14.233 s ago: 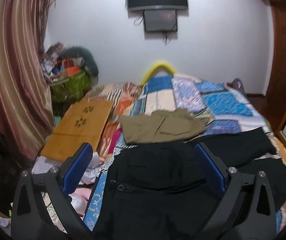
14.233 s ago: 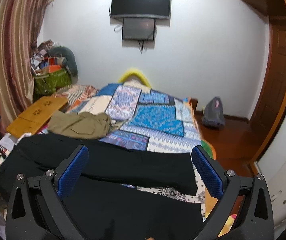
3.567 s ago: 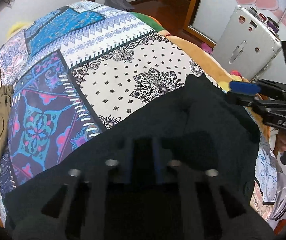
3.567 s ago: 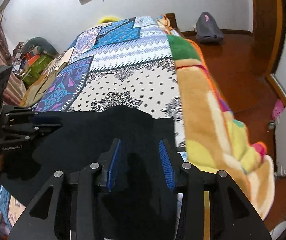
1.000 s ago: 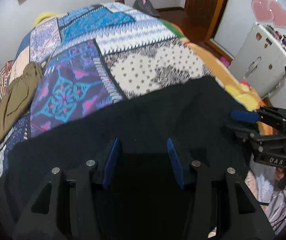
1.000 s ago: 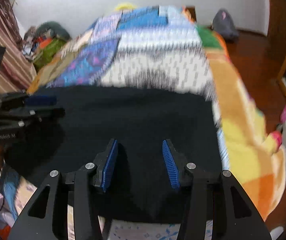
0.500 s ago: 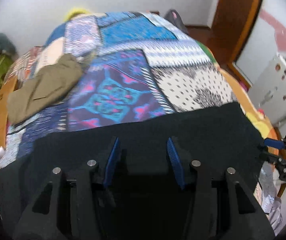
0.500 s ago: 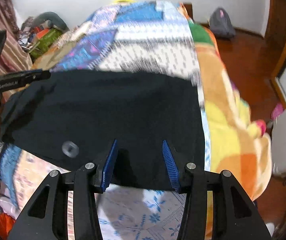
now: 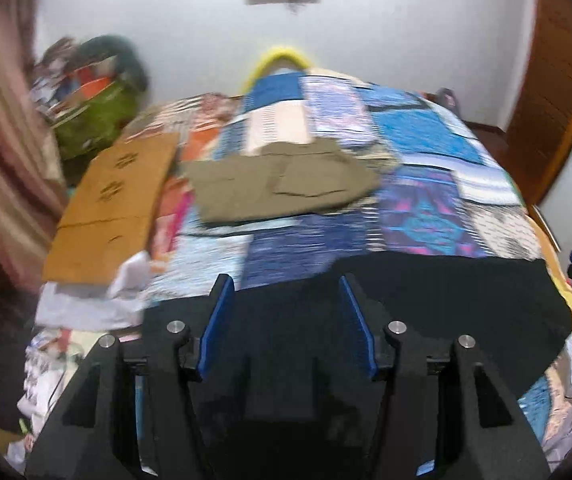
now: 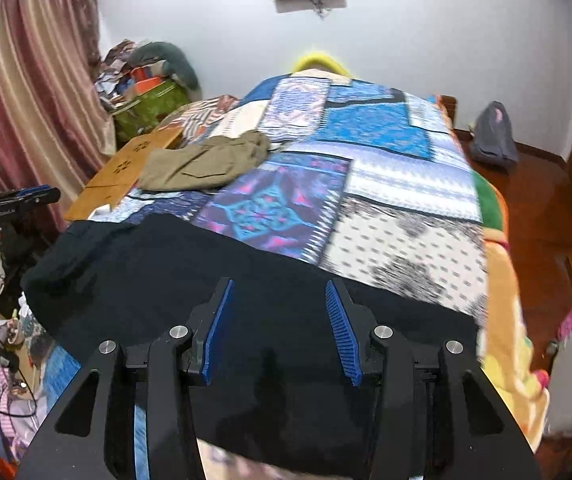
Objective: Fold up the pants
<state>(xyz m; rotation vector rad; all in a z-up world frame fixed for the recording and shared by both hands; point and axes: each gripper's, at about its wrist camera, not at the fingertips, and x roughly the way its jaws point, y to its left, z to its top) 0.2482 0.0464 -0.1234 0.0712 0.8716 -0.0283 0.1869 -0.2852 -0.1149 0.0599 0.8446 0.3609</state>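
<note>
Right wrist view: black pants (image 10: pixel 214 280) lay across the patchwork bedspread's (image 10: pixel 385 188) near edge.
Both the right gripper (image 10: pixel 278 316) and left gripper (image 9: pixel 286 312) stood half-open, gripping nothing; the left's jaws had just widened.

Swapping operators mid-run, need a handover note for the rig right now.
Left gripper: jaws open, nothing clamped, over the black pants.
Right gripper: jaws open, empty, over the same pants.
Black pants lie as one flat band across the near end of the bed; khaki pants lie folded further up.
Done: black pants laid flat, not gripped.
Left: probably another fold to make them compact.
</note>
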